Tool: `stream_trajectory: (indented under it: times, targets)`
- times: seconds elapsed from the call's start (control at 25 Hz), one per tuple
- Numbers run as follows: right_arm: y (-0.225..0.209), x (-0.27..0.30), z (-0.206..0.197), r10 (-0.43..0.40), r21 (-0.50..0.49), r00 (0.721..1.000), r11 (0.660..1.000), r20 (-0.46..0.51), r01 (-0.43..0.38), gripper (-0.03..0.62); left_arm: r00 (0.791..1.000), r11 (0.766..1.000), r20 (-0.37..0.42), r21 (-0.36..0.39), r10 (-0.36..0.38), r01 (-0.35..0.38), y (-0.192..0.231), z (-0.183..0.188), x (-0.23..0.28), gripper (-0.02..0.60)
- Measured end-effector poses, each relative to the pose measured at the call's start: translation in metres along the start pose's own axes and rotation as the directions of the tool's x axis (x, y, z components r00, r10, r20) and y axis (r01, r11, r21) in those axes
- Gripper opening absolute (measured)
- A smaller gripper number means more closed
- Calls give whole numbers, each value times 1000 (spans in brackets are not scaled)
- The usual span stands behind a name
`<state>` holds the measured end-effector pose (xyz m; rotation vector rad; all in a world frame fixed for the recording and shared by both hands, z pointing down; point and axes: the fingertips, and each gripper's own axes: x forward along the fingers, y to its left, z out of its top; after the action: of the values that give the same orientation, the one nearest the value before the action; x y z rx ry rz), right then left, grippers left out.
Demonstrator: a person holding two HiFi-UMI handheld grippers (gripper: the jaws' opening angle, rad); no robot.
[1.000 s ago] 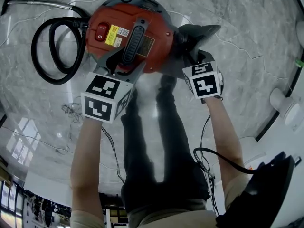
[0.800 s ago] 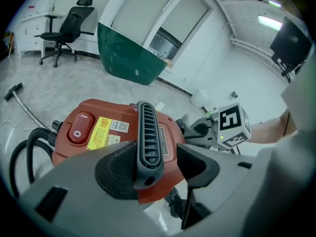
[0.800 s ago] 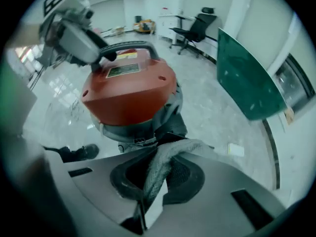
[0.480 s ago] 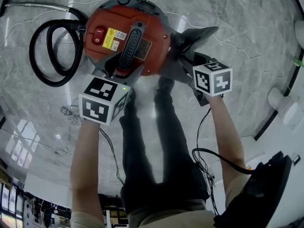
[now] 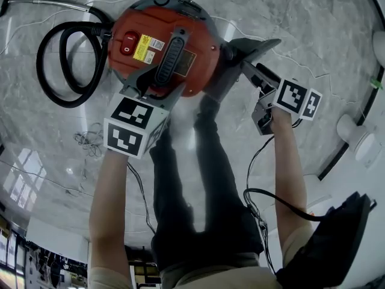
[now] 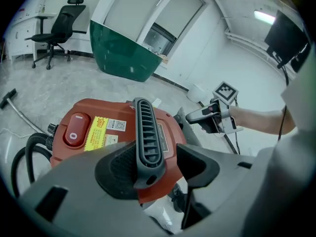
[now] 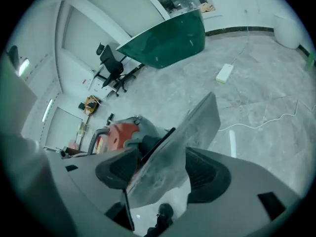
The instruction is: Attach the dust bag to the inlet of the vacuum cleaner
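A red vacuum cleaner (image 5: pixel 159 41) lies on the marble floor, its black hose (image 5: pixel 66 65) coiled to its left. A grey dust bag (image 5: pixel 243 50) sticks out from its right side. My left gripper (image 6: pixel 157 167) is at the near end of the black carry handle (image 6: pixel 148 137). The handle lies against the left pad, with a gap to the right pad. My right gripper (image 7: pixel 162 174) has just been opening. The flat bag (image 7: pixel 182 147) still lies between its wide jaws, and neither pad presses on it. In the head view that gripper (image 5: pixel 255 83) sits right of the bag.
The person's dark-trousered legs (image 5: pixel 198 179) stand just below the vacuum. Thin cables (image 5: pixel 90 140) trail on the floor at the left. A black bag (image 5: pixel 337 239) hangs at the lower right. A green partition (image 7: pixel 168 43) and an office chair (image 6: pixel 61 26) stand further off.
My right gripper has rolled and shifted right, away from the vacuum, and its marker cube now shows other faces. Its jaws have spread. The left gripper and the vacuum have stayed put.
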<state>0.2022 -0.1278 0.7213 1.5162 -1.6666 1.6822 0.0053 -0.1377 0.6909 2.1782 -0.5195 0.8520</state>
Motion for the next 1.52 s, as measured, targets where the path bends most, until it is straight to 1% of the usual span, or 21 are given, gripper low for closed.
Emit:
stream_trajectory:
  times: [0.08,0.16,0.32,0.36,0.4,0.44,0.48,0.56,0.6,0.64,0.68,0.72,0.76,0.84,0.88,1.0,1.2,1.32,1.4,1.44,1.52]
  targets:
    - [-13,6,13,-40,24,999,999,-1,40,275,1000,1000,2,2,4,-4,1,0,0,224]
    - [-24,17,21,-59,53,998,997,-35,61,276,1000,1000,1,5,7,-7,1,0,0,224]
    - [-28,35,25,-54,60,990,996,-134,63,273,1000,1000,-7,18,11,-11,0,-2,1,223]
    - [-25,36,27,-59,36,987,997,-148,64,251,1000,1000,-8,22,13,-13,0,-2,1,224]
    - [-22,37,29,-70,-3,985,997,-158,71,211,1000,1000,-8,24,16,-16,0,-2,1,222]
    - [-19,37,30,-91,-54,982,995,-165,83,187,1000,1000,-7,24,18,-18,0,-2,1,223]
    - [-17,36,31,-118,-115,978,988,-172,99,178,1000,1000,-4,23,19,-19,0,-1,1,224]
    - [-14,34,31,-180,-244,968,960,-175,135,136,1000,1000,2,19,22,-22,0,-1,2,223]
    - [-11,34,31,-202,-296,965,944,-168,147,95,1000,1000,5,18,25,-25,1,-1,2,224]
    - [-8,35,31,-210,-329,965,933,-159,149,47,1000,999,6,20,28,-28,1,-1,2,222]
    - [-5,37,31,-203,-335,967,931,-152,143,41,999,999,5,23,32,-32,1,-2,2,222]
    - [-2,39,31,-185,-308,972,942,-147,133,41,999,999,4,26,34,-34,1,-2,2,222]
    - [-2,41,32,-162,-251,976,960,-142,123,40,999,999,2,27,33,-33,1,-3,3,223]
    - [-4,40,35,-113,-98,987,990,-118,101,40,1000,999,2,28,29,-29,0,-3,3,222]
    - [-5,37,36,-89,-29,991,996,-101,86,41,1000,999,4,29,29,-29,1,-2,3,222]
    - [-4,27,31,-25,115,998,993,-62,32,41,999,999,7,32,35,-35,2,-2,3,222]
    - [-2,22,25,17,202,1000,979,-20,-13,41,999,999,14,40,37,-37,2,-3,4,222]
    - [-2,24,23,34,301,999,953,24,-40,43,999,998,22,44,46,-47,3,-3,4,219]
    - [-3,23,21,47,388,997,919,57,-65,43,998,997,27,45,56,-57,3,-3,5,219]
    - [-3,22,20,67,455,994,885,85,-98,43,998,997,29,47,62,-63,3,-3,5,219]
    - [-4,24,16,118,588,981,787,156,-188,35,997,996,31,50,69,-70,3,-3,4,219]
